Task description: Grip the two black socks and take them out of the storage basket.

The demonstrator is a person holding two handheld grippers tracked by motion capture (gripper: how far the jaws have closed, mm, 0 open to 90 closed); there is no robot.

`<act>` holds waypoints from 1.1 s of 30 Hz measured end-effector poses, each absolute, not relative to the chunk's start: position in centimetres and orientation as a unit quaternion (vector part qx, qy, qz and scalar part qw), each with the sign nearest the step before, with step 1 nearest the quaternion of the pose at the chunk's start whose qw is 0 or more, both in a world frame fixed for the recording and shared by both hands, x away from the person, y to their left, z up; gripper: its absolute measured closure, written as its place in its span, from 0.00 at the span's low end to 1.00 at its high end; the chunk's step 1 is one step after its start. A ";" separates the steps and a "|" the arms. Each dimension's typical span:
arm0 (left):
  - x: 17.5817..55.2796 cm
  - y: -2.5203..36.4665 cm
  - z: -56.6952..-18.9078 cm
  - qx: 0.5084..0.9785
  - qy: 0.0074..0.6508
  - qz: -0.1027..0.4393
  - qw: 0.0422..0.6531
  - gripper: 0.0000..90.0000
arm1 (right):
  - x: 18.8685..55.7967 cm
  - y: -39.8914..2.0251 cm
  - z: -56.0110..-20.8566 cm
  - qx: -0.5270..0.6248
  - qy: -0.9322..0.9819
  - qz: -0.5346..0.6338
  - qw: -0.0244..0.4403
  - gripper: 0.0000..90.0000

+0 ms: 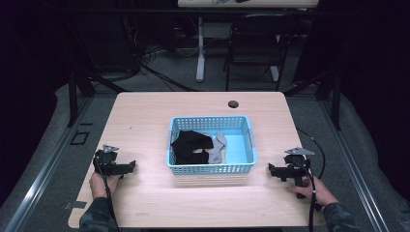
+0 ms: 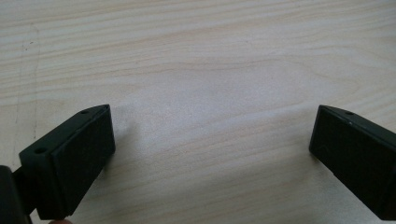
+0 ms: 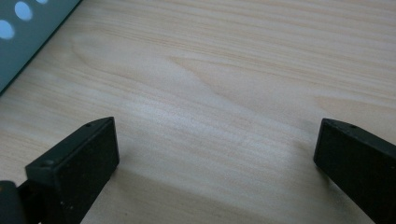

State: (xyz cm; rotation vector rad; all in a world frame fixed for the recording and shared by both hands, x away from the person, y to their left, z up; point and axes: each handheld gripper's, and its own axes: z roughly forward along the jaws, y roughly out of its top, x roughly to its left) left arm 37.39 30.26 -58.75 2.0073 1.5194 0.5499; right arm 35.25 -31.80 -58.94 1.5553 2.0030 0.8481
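Both my grippers, left (image 1: 129, 166) and right (image 1: 271, 169), rest on the near table (image 1: 145, 111) with jaws wide apart, flanking the basket (image 1: 211, 168) holding black (image 1: 191, 145) and grey socks (image 1: 217, 147).

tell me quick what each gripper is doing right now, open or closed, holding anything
Left gripper: open, holding nothing, over bare table.
Right gripper: open, holding nothing, beside the blue basket.

no legible text, labels or numbers anywhere
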 end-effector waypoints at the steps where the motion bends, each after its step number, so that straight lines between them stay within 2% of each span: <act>1: 37.4 30.3 -58.7 0.748 0.566 0.205 0.279 0.00 | 35.3 -31.8 -58.9 0.566 0.729 0.309 0.232 0.00; 25: 37.4 30.1 -55.4 0.751 0.563 0.184 0.292 0.00 | 35.3 -31.8 -58.9 0.566 0.729 0.307 0.233 0.00; 33: 37.9 28.7 -53.3 0.763 0.554 0.172 0.285 0.00 | 35.3 -31.8 -58.9 0.566 0.729 0.309 0.232 0.00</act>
